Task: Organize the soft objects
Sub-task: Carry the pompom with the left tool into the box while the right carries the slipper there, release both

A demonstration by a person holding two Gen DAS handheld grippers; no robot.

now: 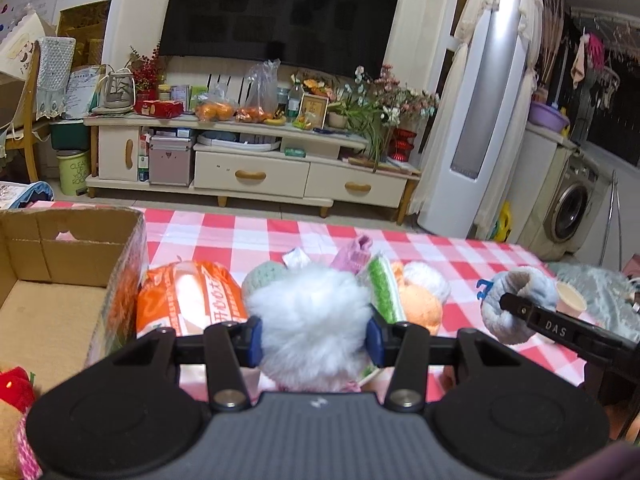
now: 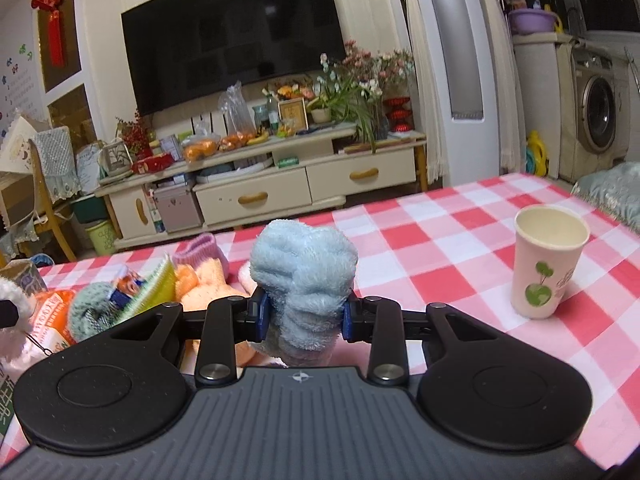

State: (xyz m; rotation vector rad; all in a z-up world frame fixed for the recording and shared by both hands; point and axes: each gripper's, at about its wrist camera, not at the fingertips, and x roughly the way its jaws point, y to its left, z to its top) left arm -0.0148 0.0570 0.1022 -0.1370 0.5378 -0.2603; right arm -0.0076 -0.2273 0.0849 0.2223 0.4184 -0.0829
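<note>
My left gripper (image 1: 314, 338) is shut on a white fluffy plush (image 1: 312, 320), held above the checked tablecloth (image 1: 256, 236). An open cardboard box (image 1: 60, 264) stands to its left. My right gripper (image 2: 305, 314) is shut on a light blue fuzzy sock bundle (image 2: 305, 276); the same bundle shows at the right of the left wrist view (image 1: 516, 300). A pile of soft things lies between: an orange packet (image 1: 188, 300), an orange plush (image 1: 420, 300), a pink knit sock (image 1: 356, 256), a green knit item (image 2: 90, 312).
A paper cup (image 2: 544, 260) stands on the table to the right of my right gripper. A red strawberry plush (image 1: 14, 390) shows at the lower left, near the box. A TV stand (image 1: 248, 168) lies beyond the table's far edge.
</note>
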